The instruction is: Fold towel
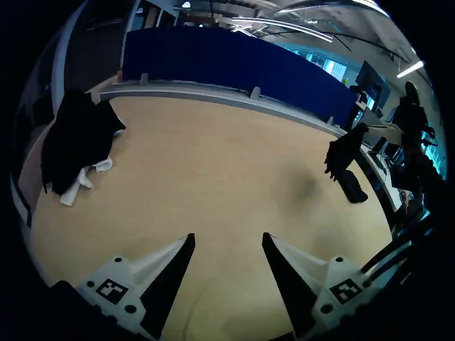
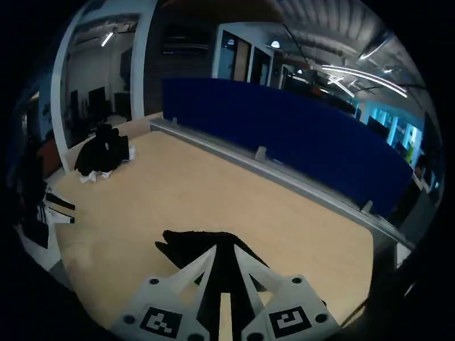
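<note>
A black towel (image 2: pixel 190 245) lies bunched between the fingers of my right gripper (image 2: pixel 225 253), which is shut on it just above the wooden table (image 2: pixel 187 193). In the left gripper view the same black towel (image 1: pixel 343 152) hangs off the table at the far right, with a soft shadow (image 1: pixel 307 187) beneath it. My left gripper (image 1: pixel 227 244) is open over bare wood near the front edge, with nothing between its fingers.
A pile of black and white cloths (image 1: pixel 77 145) sits at the table's far left corner, also seen as the cloth pile (image 2: pixel 102 150). A blue partition (image 1: pixel 227 59) and grey rail run along the far edge. Office desks and monitors stand beyond the right side.
</note>
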`<state>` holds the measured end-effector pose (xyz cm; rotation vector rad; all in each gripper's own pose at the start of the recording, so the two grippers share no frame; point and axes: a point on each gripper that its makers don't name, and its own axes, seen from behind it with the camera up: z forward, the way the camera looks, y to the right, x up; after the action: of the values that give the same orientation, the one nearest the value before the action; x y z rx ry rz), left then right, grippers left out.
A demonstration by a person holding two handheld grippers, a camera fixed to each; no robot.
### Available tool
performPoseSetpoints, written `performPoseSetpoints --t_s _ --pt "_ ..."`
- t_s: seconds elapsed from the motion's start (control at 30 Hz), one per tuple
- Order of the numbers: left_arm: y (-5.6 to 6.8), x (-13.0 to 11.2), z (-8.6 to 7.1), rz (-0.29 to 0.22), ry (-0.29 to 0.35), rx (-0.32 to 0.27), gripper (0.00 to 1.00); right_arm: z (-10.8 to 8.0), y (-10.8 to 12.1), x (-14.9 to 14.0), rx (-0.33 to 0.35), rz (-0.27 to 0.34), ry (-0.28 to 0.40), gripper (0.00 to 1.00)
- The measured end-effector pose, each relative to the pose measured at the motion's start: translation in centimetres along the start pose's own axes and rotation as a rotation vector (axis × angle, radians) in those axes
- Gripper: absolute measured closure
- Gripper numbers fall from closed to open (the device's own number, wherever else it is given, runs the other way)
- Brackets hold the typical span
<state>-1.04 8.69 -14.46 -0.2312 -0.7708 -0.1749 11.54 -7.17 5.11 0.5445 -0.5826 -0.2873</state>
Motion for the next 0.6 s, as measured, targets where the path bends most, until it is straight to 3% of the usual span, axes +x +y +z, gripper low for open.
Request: performPoseSetpoints --t_s 0.3,0.6 --pt "0.5 0.0 0.3 0.002 -0.007 0.006 0.13 -1.7 7.8 -2.3 -0.091 0.02 -0.037 0.94" --pt "0.7 0.1 0.4 0.01 -0.016 0.02 0.13 -2.2 14.4 -4.0 -0.151 0.034 -0.083 0.94"
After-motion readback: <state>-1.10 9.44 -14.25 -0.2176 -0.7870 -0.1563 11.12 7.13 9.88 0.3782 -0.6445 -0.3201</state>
